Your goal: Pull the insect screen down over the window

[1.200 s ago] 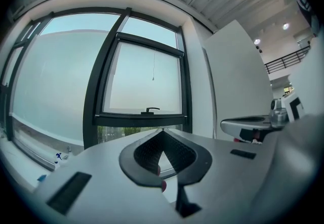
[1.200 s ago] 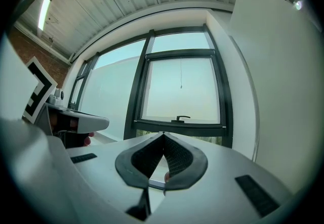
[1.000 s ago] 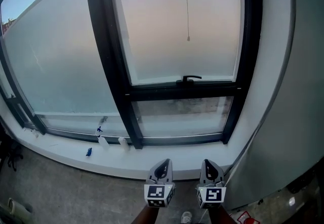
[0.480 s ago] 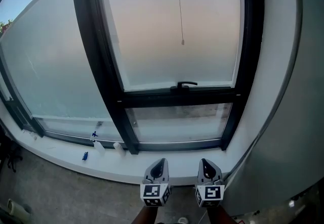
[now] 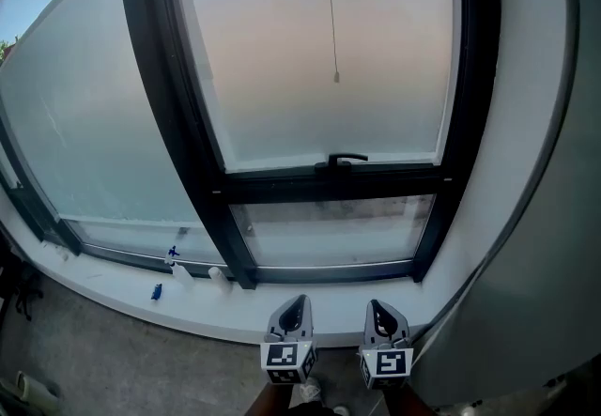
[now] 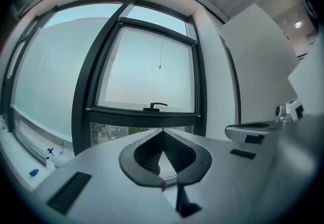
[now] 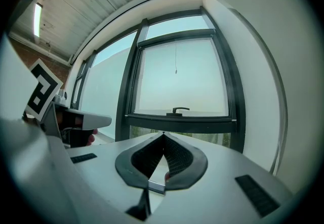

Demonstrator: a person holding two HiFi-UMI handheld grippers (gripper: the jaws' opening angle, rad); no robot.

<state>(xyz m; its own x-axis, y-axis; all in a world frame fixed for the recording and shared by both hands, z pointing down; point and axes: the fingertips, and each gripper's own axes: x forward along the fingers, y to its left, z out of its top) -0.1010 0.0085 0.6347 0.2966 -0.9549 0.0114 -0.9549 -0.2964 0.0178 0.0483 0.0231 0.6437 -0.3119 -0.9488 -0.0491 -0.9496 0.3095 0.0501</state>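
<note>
pull cord point(image 5: 335, 76) hanging upright against the window point(image 5: 282, 57), lying well above and ahead, roughly midway between both. left gripper point(image 5: 297, 303) and right gripper point(image 5: 382, 307) pressing together on nothing, pointing level.

Two claws, the left claw point(image 5: 296, 311) and the right claw point(image 5: 383, 314), sit at bottom centre before one black-framed window point(image 5: 202, 170) with one handle point(image 5: 346, 160) and one hanging cord point(image 5: 331, 10). At lower left, the sill point(image 5: 113, 285) carries two bottles, a blue-topped bottle point(image 5: 177, 266) and a plain white bottle point(image 5: 218, 275), plus one small blue object point(image 5: 156, 291).
</note>
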